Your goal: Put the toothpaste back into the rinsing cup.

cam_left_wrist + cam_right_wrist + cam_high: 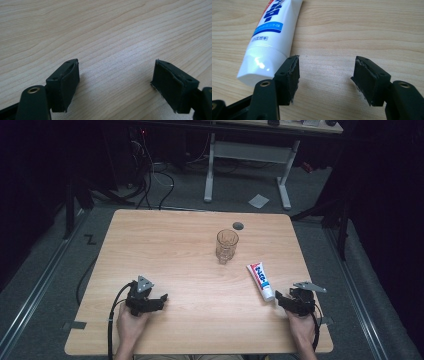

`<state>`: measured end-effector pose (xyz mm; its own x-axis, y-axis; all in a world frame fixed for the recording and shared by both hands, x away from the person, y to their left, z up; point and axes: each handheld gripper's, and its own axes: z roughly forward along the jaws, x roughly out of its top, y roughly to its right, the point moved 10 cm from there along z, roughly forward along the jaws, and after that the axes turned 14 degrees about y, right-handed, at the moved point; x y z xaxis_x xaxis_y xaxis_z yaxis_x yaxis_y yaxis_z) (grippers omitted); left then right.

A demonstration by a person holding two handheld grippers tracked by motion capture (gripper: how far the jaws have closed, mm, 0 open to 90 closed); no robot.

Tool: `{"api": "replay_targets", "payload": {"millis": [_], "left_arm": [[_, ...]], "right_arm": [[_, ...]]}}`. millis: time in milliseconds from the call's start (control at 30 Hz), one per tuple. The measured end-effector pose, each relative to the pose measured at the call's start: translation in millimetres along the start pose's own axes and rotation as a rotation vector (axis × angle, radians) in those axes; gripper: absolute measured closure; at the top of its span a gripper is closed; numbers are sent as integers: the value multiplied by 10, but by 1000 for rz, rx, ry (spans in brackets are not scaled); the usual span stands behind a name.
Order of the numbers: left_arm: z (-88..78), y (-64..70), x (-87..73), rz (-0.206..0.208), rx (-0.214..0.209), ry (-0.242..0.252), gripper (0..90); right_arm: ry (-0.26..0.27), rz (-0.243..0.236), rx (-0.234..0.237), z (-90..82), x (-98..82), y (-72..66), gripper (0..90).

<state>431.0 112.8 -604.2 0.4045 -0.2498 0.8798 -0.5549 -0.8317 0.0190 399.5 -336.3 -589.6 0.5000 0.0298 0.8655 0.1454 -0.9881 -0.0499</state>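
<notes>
A white toothpaste tube [261, 280] with blue and red print lies flat on the wooden table [175, 235], right of centre, cap end toward the person. My right gripper [281, 298] rests low just right of the cap. In the right gripper view the tube [272, 32] lies outside the left jaw, its cap touching or nearly touching that jaw, and my right gripper [325, 72] is open over bare wood. A clear drinking glass [227, 246] stands upright beyond the tube. My left gripper [162, 299] sits near the front left, open [116, 75] with only tabletop between its jaws.
A grey round cable port [238, 225] is set in the table near its far edge. Beyond the table, a white desk frame [248, 155] stands on the grey floor, with a sheet of paper [258, 200] and cables near it.
</notes>
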Motion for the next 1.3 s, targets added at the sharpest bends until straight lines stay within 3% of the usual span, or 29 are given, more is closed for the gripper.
{"api": "replay_targets", "payload": {"millis": [400,733,1000,1300], "left_arm": [[0,-1,0,-1,1,0,221],[0,-2,0,-1,2,0,221],[0,-3,0,-2,2,0,220],[0,-2,0,-1,3,0,219]], "right_arm": [[56,14,28,-167,27,-104,417],[72,-26,68,-293,51,-284,403],[78,-48,79,-313,163,-385,376],[80,-84,106,-224,267,-506,347]]}}
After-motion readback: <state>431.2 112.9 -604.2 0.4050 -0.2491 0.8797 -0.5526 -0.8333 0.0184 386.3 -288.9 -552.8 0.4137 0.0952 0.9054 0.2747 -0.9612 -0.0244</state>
